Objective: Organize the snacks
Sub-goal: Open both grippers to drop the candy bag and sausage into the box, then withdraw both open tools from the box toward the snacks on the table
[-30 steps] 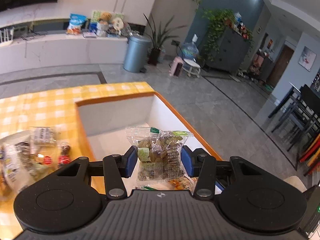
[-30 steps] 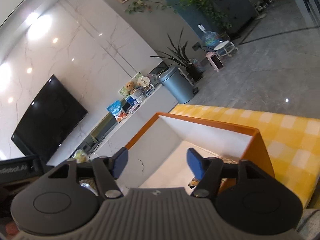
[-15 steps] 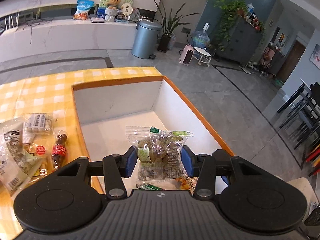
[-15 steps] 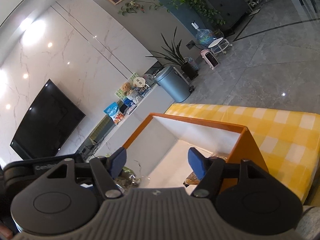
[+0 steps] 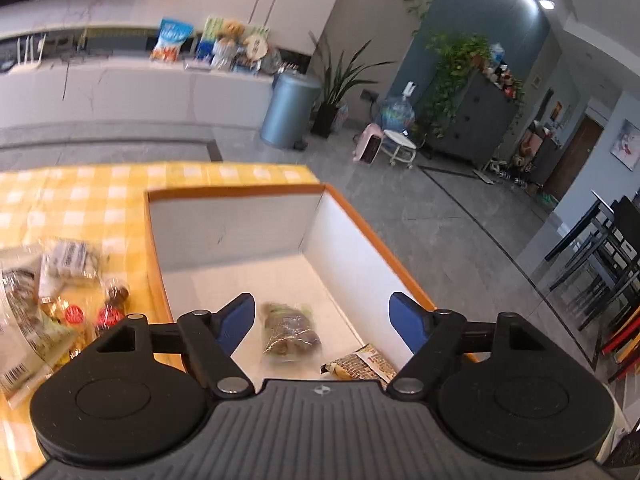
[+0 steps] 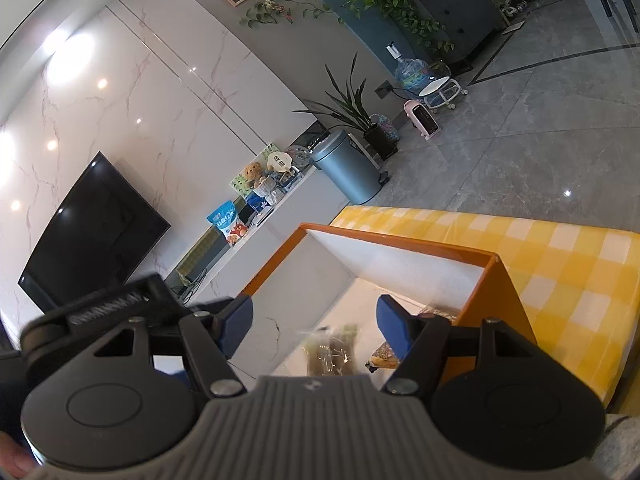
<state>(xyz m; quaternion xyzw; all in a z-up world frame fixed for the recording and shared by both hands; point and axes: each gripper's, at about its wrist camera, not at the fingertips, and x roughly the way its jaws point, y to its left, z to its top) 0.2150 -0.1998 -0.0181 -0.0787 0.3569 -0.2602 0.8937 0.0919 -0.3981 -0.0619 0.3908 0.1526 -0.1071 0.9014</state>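
Snack packet [image 5: 289, 330] below opening left tool [image 5: 322, 318]

Snack packet [image 5: 289, 330] inside box [image 5: 240, 192] on table [image 5: 80, 196]

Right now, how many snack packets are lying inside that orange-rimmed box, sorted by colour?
Clear packet with greenish-brown pieces: 1
Yellow-brown printed packet: 1
Total visible in the box: 2, though the gripper body hides the near end.
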